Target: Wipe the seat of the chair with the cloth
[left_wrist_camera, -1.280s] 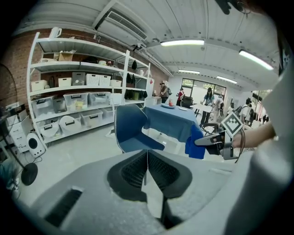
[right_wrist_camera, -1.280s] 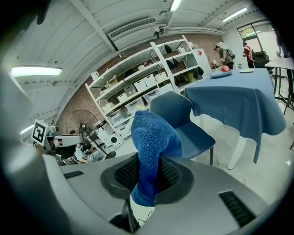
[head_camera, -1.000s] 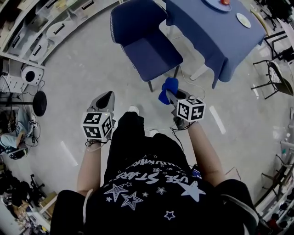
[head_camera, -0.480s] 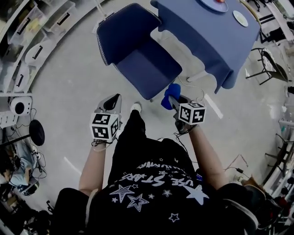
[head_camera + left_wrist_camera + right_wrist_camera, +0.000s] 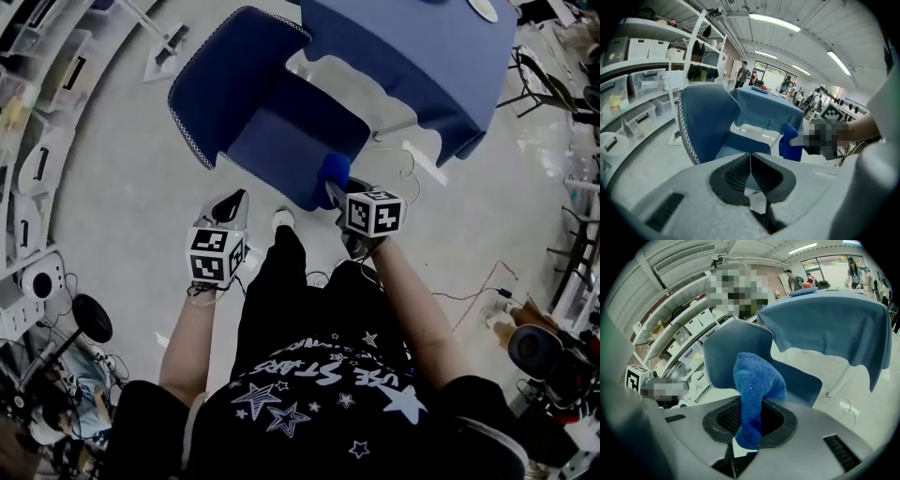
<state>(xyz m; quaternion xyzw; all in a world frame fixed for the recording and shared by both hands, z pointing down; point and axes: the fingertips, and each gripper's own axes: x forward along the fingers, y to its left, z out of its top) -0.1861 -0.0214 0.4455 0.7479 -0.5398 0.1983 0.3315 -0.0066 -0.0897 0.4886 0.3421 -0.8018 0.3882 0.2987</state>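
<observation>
A blue upholstered chair (image 5: pixel 281 127) stands ahead of me, its seat (image 5: pixel 300 141) partly tucked under a table with a blue tablecloth (image 5: pixel 412 66). My right gripper (image 5: pixel 336 192) is shut on a bright blue cloth (image 5: pixel 335 170) that hangs over the seat's front edge. In the right gripper view the cloth (image 5: pixel 754 390) bunches up between the jaws, with the chair back (image 5: pixel 736 357) behind it. My left gripper (image 5: pixel 230 204) is shut and empty, over the floor left of the seat. The left gripper view shows the chair (image 5: pixel 712 124) and the cloth (image 5: pixel 790 140).
Shelving with white bins (image 5: pixel 37 141) curves along the left. A cable (image 5: pixel 478 295) trails on the floor at right, near a dark chair (image 5: pixel 572 272). White table legs (image 5: pixel 412 155) stand beside the seat. People stand far off in the room (image 5: pixel 743 72).
I have stepped closer: the chair and table have slid nearer and left in view. The right gripper with the cloth has reached the seat's front edge. The left gripper stays shut.
</observation>
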